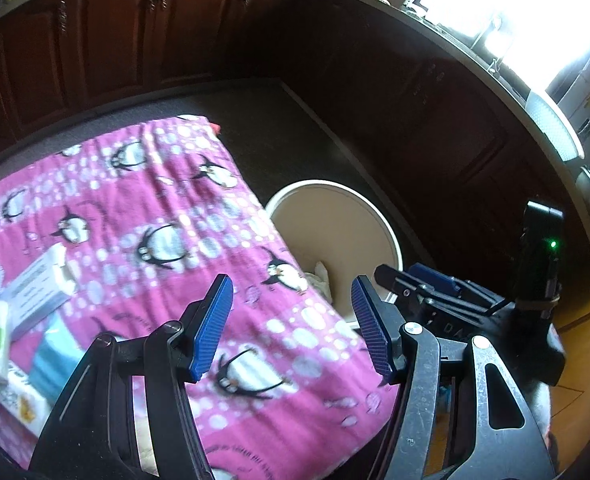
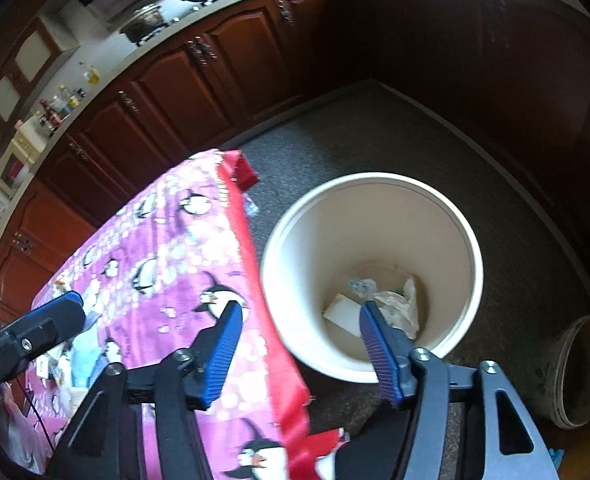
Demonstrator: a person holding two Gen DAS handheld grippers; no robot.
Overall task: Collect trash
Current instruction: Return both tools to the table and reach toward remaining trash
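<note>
While both claws gape empty, only the right claw view shows the bucket's trash.

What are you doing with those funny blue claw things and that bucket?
A person is clearing trash off the pink penguin-print cloth into the round cream bucket on the floor. The left gripper and right gripper are both open and empty. Crumpled wrappers lie in the bucket; small boxes and packets wait on the cloth.
</note>
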